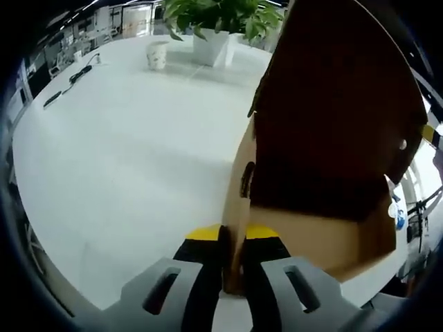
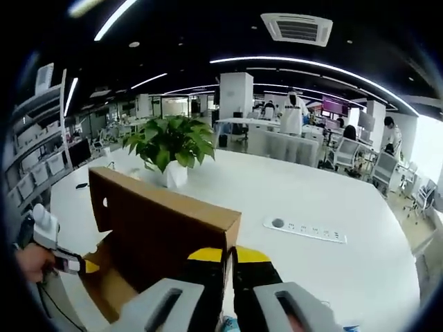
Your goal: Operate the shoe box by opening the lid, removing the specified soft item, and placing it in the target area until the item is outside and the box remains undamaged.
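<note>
Brown cardboard shoe box on white table, left gripper clenched on the box's side wall, right gripper pinching the raised lid — soft item unseen, potted green plant behind.

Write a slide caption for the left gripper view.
Left gripper pinching brown cardboard shoe box wall, lid raised, on white table.

Both tools: grey slotted bodies w/ black fingers, yellow tips.
</note>
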Demonstrator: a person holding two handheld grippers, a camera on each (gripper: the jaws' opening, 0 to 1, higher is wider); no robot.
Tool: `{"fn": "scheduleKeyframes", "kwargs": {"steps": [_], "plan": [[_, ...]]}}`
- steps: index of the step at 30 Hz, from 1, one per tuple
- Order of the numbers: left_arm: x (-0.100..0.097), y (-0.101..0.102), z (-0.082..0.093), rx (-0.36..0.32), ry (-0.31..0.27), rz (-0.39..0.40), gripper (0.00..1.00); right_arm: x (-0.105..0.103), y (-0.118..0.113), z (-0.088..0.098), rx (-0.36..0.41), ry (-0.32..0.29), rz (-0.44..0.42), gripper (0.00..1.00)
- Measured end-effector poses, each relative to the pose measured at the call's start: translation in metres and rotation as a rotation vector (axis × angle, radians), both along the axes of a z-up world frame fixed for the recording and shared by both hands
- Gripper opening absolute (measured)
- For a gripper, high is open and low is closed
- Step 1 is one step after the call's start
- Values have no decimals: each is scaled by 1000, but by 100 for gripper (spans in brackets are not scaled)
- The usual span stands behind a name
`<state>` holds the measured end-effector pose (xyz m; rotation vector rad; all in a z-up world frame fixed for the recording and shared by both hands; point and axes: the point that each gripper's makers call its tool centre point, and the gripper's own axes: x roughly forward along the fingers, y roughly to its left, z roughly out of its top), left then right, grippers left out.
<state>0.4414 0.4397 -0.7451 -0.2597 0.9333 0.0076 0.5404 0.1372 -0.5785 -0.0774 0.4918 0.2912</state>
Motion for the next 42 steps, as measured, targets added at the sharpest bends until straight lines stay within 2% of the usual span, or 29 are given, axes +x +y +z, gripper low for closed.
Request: {"fn": "scheduleKeyframes", "kwargs": {"steps": [8, 20, 42], "plan": [[-2, 1, 2, -23, -12, -9, 8, -12, 0, 1, -11, -43, -12, 0], [0, 1, 2, -46, -9, 32, 9, -26, 3, 2, -16, -70, -34, 0], [2, 1, 2, -94, -38, -11, 11, -62, 4, -12, -24, -106, -57, 0]]}}
